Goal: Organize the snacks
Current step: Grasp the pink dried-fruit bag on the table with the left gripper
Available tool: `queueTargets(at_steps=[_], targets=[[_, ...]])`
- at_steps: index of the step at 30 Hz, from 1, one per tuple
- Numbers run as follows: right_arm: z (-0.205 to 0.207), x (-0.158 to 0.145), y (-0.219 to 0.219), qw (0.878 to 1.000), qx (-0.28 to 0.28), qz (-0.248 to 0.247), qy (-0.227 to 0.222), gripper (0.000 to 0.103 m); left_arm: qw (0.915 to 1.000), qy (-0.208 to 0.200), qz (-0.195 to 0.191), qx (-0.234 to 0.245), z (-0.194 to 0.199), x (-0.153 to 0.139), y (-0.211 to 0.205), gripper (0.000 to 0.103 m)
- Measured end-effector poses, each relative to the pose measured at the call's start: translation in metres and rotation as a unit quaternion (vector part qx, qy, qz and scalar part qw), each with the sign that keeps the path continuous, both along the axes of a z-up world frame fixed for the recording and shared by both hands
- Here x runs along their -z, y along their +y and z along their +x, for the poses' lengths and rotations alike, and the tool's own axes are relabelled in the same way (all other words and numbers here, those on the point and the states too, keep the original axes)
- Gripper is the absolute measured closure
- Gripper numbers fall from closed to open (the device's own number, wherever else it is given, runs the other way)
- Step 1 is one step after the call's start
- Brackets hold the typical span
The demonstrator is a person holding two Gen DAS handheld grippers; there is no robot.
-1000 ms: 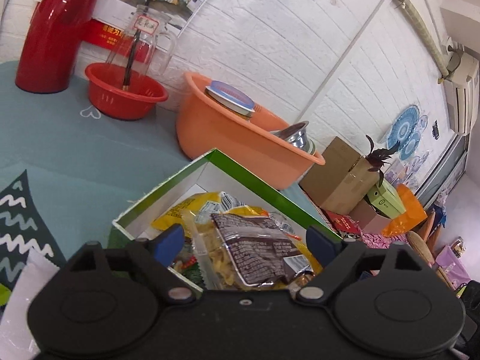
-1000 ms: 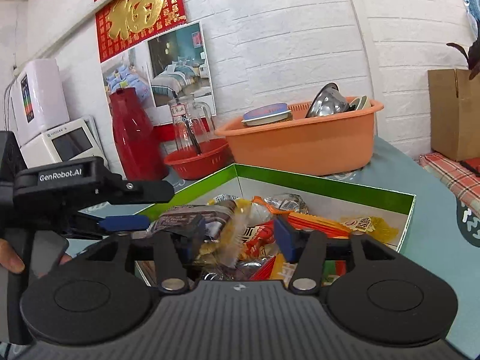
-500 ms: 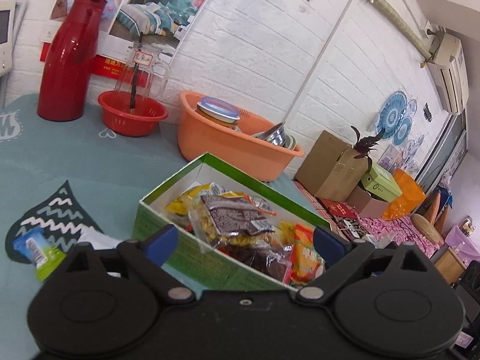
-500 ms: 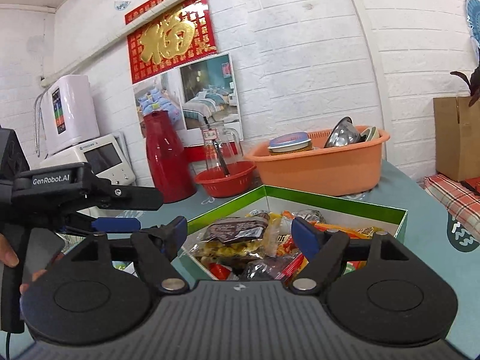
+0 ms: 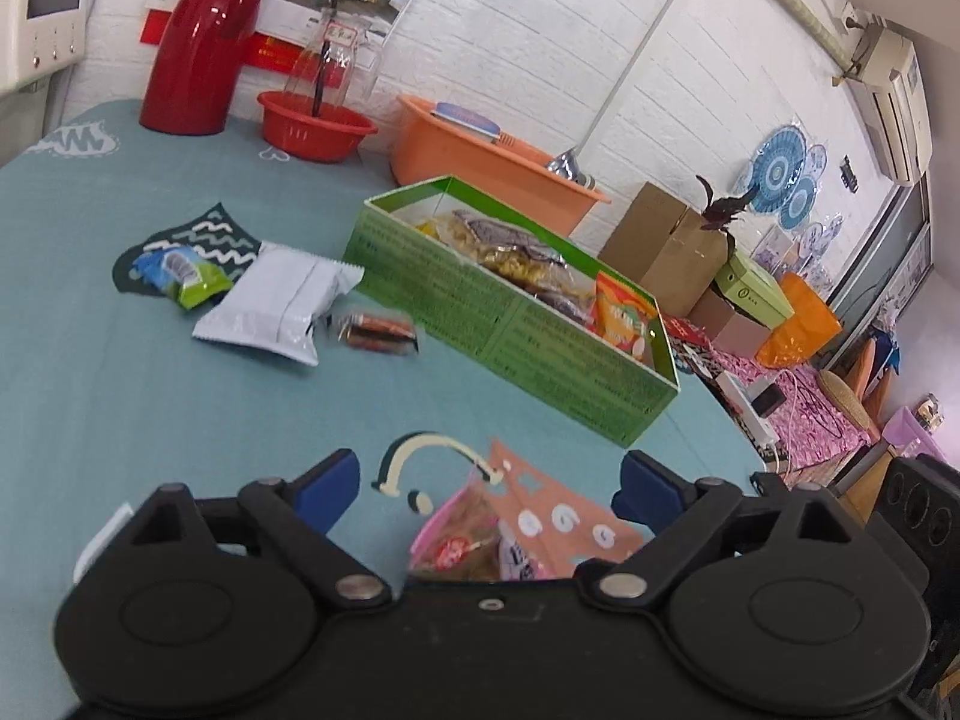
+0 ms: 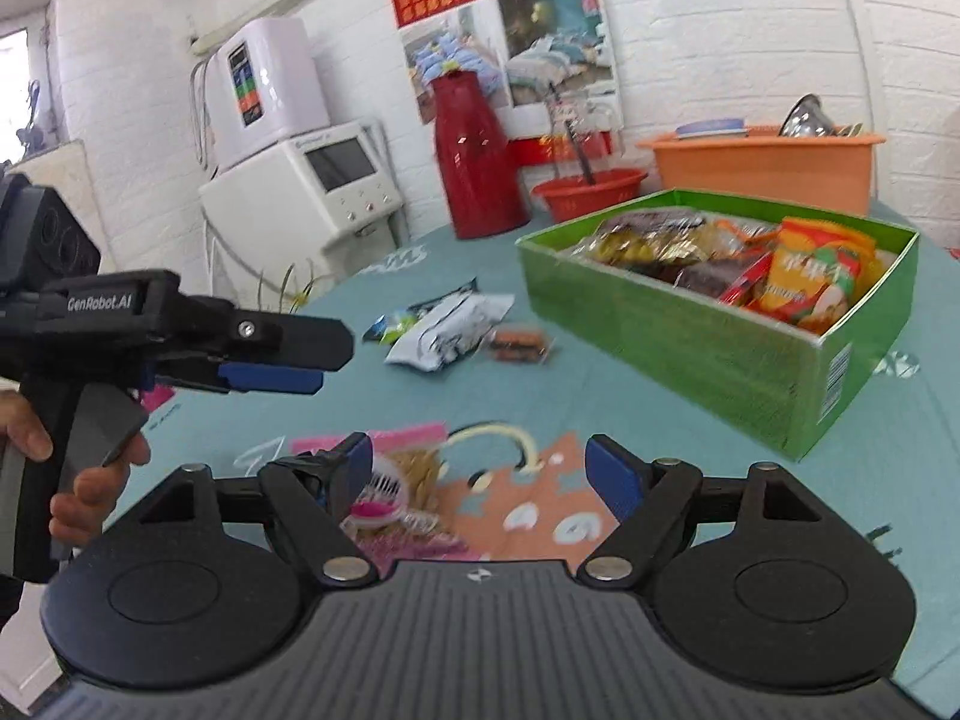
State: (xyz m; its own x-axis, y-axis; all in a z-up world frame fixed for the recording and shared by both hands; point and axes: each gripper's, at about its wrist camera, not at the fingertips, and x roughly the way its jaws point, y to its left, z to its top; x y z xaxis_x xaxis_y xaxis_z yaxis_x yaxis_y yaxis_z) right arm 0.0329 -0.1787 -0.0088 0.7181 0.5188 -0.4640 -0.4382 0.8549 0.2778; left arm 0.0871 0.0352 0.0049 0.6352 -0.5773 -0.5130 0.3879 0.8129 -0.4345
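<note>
on the teal tablecloth (image 5: 180, 396), toward its far right part, i see the green snack box (image 5: 516, 312), open-topped and packed with packets; an orange packet (image 5: 621, 312) stands upright at its near right end. left of the box, loose on the cloth, lie a white pouch (image 5: 279, 300), a blue-and-green packet (image 5: 180, 270) just beside it on the far side, and a small dark clear-wrapped snack (image 5: 375, 327) between the pouch and the box. my left gripper (image 5: 486, 480) has its blue pads spread wide with nothing between them; a pink snack bag (image 5: 465, 540) lies on the cloth below it, near the front edge. my right gripper (image 6: 480, 468) is also spread wide and empty, and the same pink bag (image 6: 390, 480) sits under its left pad. in the right wrist view the left gripper shows from the side, a hand (image 6: 72, 468) around its handle. along the far edge by the white brick wall stand a red thermos (image 5: 207, 42), a red basket (image 5: 315, 126) and an orange basin (image 5: 480, 156).
</note>
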Motion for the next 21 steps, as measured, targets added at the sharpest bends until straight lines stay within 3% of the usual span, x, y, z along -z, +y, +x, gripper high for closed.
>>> queueTargets(at_steps=[5,15,19,21], targets=[[-0.003,0.007,0.028,0.999,-0.042,-0.025,0.015,0.000,0.9996,0.026,-0.013,0.005,-0.007,0.016,0.007,0.000],[0.003,0.014,0.039,0.997,-0.056,-0.044,0.021,0.000,0.9965,0.056,-0.061,0.008,-0.011,0.034,0.003,0.000],[0.006,0.015,0.039,0.997,-0.053,-0.044,0.022,0.000,0.9973,0.054,-0.048,0.014,-0.004,0.035,-0.003,0.000],[0.007,0.014,0.039,0.997,-0.053,-0.045,0.021,0.000,0.9973,0.056,-0.046,0.012,-0.002,0.037,-0.001,0.006]])
